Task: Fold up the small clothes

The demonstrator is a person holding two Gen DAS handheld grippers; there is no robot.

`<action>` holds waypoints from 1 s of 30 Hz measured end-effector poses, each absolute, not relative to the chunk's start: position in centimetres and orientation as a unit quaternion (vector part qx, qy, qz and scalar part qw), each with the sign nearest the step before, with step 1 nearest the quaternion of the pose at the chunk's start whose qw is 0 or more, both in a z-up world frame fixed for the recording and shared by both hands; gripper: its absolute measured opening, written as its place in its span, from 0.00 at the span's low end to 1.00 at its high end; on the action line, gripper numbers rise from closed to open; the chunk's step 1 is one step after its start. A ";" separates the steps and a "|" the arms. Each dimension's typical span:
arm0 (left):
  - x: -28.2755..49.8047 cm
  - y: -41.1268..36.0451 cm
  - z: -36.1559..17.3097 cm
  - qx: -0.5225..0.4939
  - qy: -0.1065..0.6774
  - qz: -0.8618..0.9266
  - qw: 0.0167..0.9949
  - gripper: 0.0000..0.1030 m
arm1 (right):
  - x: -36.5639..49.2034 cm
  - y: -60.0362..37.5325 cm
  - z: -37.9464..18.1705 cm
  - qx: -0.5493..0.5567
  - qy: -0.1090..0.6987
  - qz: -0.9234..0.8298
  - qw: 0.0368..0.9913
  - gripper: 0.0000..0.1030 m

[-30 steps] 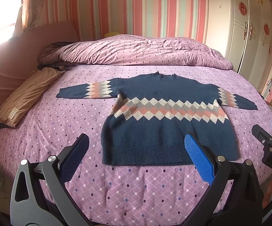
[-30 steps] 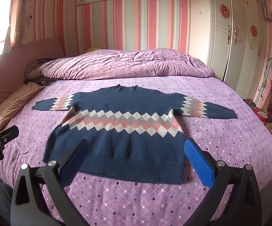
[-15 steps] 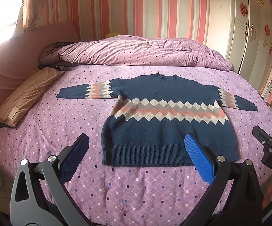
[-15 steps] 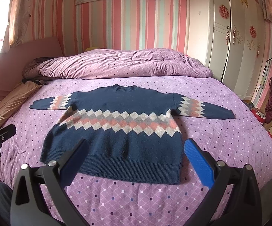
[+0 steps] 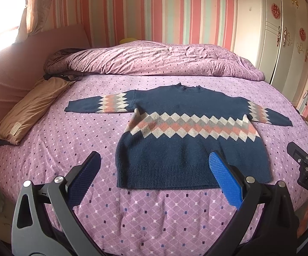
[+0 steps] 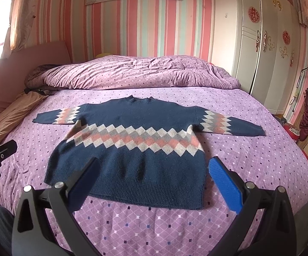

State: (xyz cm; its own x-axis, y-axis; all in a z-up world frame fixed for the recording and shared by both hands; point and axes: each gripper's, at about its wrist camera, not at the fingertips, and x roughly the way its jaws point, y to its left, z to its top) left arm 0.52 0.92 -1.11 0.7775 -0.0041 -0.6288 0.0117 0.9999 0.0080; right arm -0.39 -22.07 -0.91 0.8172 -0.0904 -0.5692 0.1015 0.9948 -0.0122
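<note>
A small navy sweater (image 5: 186,140) with a band of pink, grey and cream diamonds lies flat on the purple bed (image 5: 68,140), sleeves spread to both sides, hem nearest me. It also shows in the right wrist view (image 6: 132,149). My left gripper (image 5: 154,175) is open and empty, hovering above the bed just short of the hem. My right gripper (image 6: 151,177) is open and empty, over the hem's right part. The right gripper's tip (image 5: 303,162) shows at the right edge of the left wrist view.
A rumpled purple duvet (image 5: 158,59) lies across the far side of the bed. A tan pillow (image 5: 30,111) sits at the left by the pink headboard. White wardrobes (image 6: 271,53) stand at the right, with clutter by the bed's right edge.
Both grippers have drifted slightly; the sweater sits a little lower in the right wrist view. Nothing was taken hold of and the sweater has not moved.
</note>
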 end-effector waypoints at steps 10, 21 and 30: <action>0.7 0.9 -0.8 0.009 0.329 -0.001 0.944 0.97 | -0.3 -22.1 -0.6 0.010 0.295 -0.051 0.954 0.99; 0.4 0.6 -0.8 0.014 0.326 -0.004 0.945 0.97 | -0.2 -22.2 -0.4 0.010 0.294 -0.051 0.954 0.99; 0.6 0.4 -0.8 0.012 0.329 -0.008 0.944 0.97 | 0.0 -22.6 -0.6 0.009 0.295 -0.056 0.954 0.99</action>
